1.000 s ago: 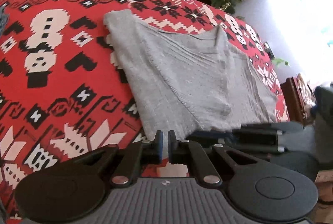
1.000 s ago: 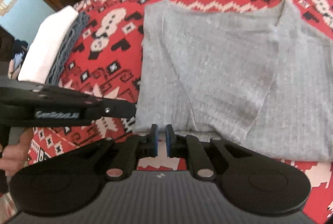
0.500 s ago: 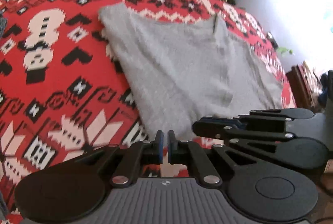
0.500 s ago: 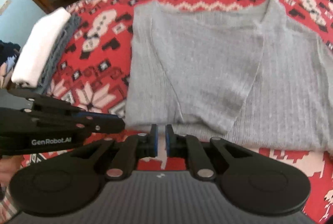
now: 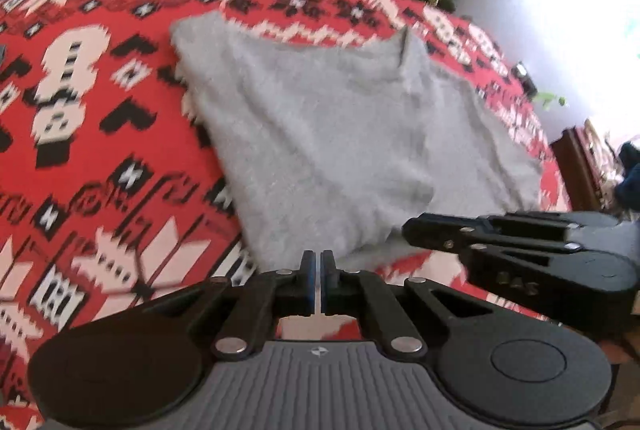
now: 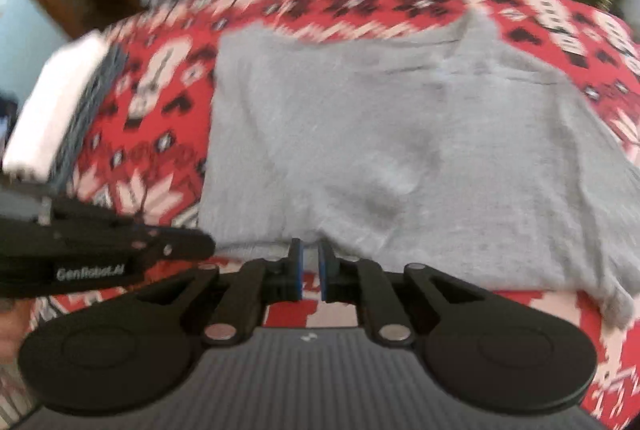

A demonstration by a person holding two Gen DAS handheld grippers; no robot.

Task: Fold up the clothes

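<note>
A: Where lettering shows, left gripper (image 6: 200,246) side reads "GenRobot.AI". Jaws pressed together, empty.
B: Right gripper (image 6: 309,258)?
A: Narrow gap, nothing gripped. Grey sweater (image 6: 400,150) lies part-folded on red patterned cloth (image 5: 100,150), its near hem at both tips.

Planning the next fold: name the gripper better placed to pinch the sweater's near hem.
Right, narrowly. The right gripper sits at the grey sweater's near hem. The left gripper hangs by its near corner, jaws fully shut.
</note>
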